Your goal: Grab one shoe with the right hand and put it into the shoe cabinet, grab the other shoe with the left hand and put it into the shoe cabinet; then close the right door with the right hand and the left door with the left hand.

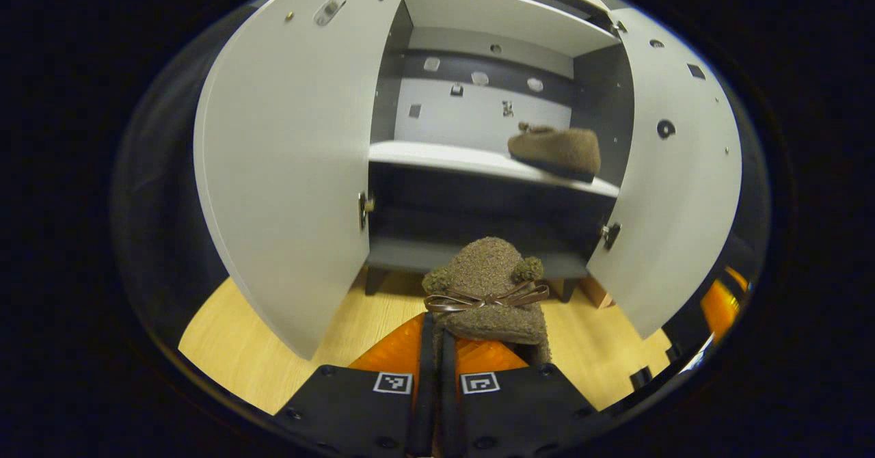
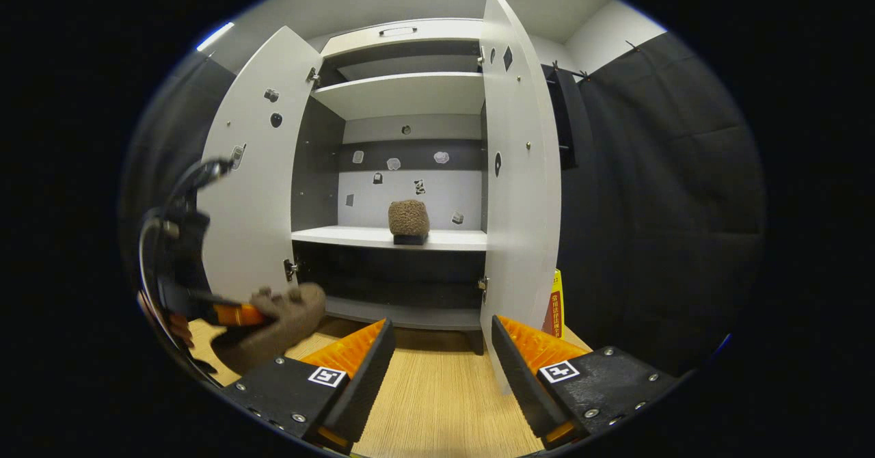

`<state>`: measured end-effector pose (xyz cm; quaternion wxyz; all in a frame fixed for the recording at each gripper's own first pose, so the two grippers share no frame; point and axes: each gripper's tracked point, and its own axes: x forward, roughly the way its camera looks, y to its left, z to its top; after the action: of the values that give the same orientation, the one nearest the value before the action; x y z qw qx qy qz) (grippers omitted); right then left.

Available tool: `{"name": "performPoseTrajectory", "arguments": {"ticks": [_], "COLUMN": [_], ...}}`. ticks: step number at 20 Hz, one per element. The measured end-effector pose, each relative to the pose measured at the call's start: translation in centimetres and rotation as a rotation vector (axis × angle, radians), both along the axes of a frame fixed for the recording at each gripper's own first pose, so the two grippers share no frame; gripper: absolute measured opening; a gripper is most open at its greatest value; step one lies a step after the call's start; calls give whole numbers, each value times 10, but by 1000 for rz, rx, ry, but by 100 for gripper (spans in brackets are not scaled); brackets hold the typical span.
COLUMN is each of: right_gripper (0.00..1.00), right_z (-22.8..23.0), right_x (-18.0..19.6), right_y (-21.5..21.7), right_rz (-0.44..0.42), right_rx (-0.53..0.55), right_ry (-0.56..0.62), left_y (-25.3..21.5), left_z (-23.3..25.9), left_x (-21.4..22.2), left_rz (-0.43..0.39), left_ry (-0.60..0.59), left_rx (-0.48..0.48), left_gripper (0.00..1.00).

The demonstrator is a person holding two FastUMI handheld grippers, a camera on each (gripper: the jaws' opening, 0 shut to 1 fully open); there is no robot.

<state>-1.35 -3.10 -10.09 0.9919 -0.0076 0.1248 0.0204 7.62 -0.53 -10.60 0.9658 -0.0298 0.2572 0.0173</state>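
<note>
Writing on yellow sign (image 2: pixel 556 304) beside shoe cabinet (image 2: pixel 403 96) is unreadable.

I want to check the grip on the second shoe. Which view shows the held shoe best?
The left gripper view: the held shoe sits close and centred, bow visible, pinched in the left claw. The right gripper view shows the same shoe far off at the left edge, blurred, gripped by that claw.
</note>
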Motion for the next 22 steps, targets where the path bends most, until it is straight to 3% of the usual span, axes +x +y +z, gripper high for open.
{"name": "performPoseTrajectory", "arguments": {"ticks": [3, 6, 12, 16, 18, 21, 22], "right_gripper": [87, 87, 87, 87, 87, 87, 87], "right_z": [6, 12, 20, 25, 24, 20, 19], "right_x": [-2, -6, -26, -27, -28, -27, -26], "right_y": [1, -5, -25, -37, -43, -50, -50], "right_rz": [1, -14, -73, -106, -126, -141, -140], "right_rx": [4, -10, -40, -65, -58, -42, -39], "right_ry": [-12, -22, -26, -31, -30, -21, -21], "left_y": [3, 0, -11, -8, -5, -1, 0], "left_z": [75, 116, 70, 32, 30, 33, 32], "left_x": [68, 156, 304, 336, 340, 339, 340], "left_rz": [15, 13, 35, 69, 60, 77, 76], "left_ry": [-122, -159, 8, 133, 131, 120, 120], "left_rx": [21, 21, 17, 9, 28, 38, 44], "left_gripper": [12, 12, 12, 12, 14, 27, 38]}}
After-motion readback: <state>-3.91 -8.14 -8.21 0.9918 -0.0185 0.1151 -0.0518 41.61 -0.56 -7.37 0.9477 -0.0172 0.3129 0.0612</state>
